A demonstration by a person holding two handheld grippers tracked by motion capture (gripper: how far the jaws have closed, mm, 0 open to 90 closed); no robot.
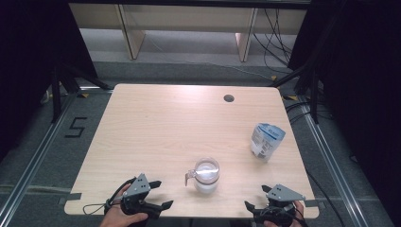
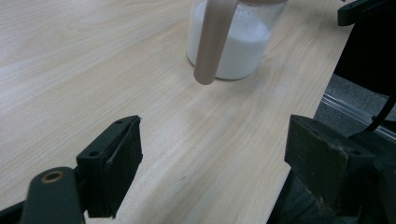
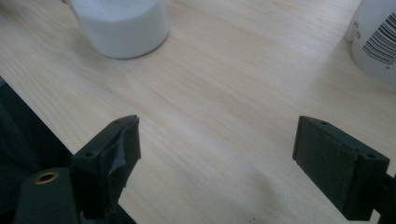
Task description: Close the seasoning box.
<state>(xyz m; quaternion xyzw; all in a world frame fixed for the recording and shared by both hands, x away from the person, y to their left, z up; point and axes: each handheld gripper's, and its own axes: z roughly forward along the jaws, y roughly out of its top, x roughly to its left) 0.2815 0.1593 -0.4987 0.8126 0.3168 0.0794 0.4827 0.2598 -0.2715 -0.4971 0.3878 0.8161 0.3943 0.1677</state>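
Glass makes the handled jar [image 1: 206, 174] near the table's [image 1: 156, 127] front edge, between the two grippers, a stiff, smooth, breakable thing, and the white powder or grains filling much of it probably give it some weight; the pinkish handle [image 2: 212, 39] on its left side looks the surest place to grip, since the round wall seems broad and slippery for the pads. Left gripper [image 1: 158, 194] and right gripper [image 1: 255, 197] both hold their jaws wide apart with nothing between them, each just short of the jar. Well off to the right, a white-and-blue pouch [image 1: 266, 141] stands soft and crumpled, its contents hidden.
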